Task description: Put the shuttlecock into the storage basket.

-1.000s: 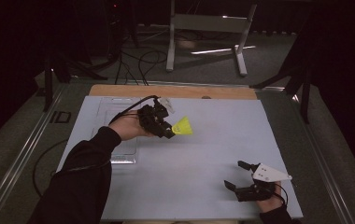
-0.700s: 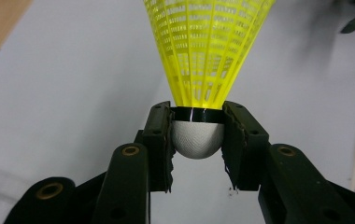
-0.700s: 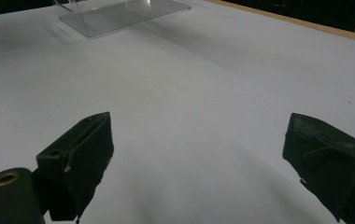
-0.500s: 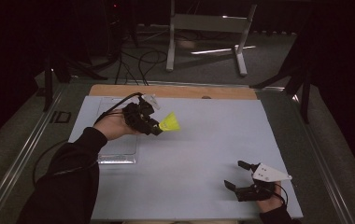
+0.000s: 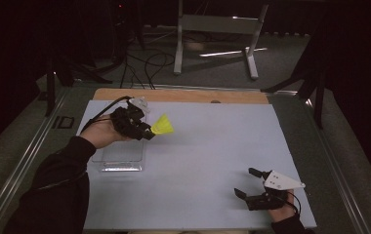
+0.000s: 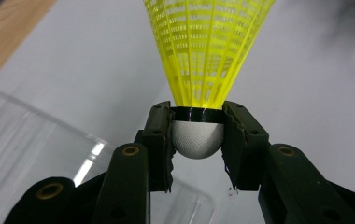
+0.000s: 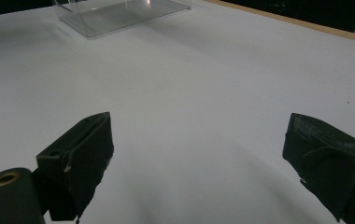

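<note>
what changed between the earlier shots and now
The left hand-held gripper carried the yellow shuttlecock leftward in the high view, toward the clear tray, staying clamped on its white cork. The right hand-held gripper stayed put, jaws open; the tray did not move.

The high view looks forward and down over the whole table. Each gripper view sits low and close behind its jaws; all three share the clear tray.

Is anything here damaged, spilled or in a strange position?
Nothing stands out. The left tongs grip the yellow shuttlecock squarely by its white cork, the clear tray sits flat on the table, and the right tongs rest open.
</note>
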Available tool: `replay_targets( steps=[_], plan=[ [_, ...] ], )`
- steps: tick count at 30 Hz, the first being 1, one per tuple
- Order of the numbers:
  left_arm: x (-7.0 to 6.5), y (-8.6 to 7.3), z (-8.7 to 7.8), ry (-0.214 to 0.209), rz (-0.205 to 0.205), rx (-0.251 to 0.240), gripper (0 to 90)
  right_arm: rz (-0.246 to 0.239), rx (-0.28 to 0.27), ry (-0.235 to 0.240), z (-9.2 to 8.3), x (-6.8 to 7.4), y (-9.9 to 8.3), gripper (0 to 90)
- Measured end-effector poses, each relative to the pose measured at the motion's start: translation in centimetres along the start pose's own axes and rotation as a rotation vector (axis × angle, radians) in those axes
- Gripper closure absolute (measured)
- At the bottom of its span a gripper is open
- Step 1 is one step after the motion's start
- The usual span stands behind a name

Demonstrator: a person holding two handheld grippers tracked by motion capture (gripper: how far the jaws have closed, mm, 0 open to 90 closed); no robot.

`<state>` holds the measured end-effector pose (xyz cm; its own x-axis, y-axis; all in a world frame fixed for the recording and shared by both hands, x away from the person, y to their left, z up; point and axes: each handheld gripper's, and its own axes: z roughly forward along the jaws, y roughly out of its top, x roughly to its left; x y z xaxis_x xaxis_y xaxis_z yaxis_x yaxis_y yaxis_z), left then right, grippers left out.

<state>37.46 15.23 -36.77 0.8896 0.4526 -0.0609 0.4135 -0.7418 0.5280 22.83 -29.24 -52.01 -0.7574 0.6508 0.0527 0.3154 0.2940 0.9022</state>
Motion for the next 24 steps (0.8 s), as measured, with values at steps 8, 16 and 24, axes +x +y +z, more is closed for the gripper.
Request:
replay_targets(
  steps=[8,16,24],
  plan=[
    [0.6,-2.4,-1.3,0.045,-0.055,-0.01,65.7,-0.004,0.001,0.003,0.0,0.0,0.0,8.7],
    [1.2,-4.3,-2.5,0.084,-0.12,-0.019,65.7,-0.005,0.004,0.003,0.1,0.0,0.0,8.7],
    [1.5,-5.9,-3.5,0.127,-0.19,-0.041,65.7,-0.007,0.001,0.0,0.0,0.1,0.1,8.7]
  ],
)
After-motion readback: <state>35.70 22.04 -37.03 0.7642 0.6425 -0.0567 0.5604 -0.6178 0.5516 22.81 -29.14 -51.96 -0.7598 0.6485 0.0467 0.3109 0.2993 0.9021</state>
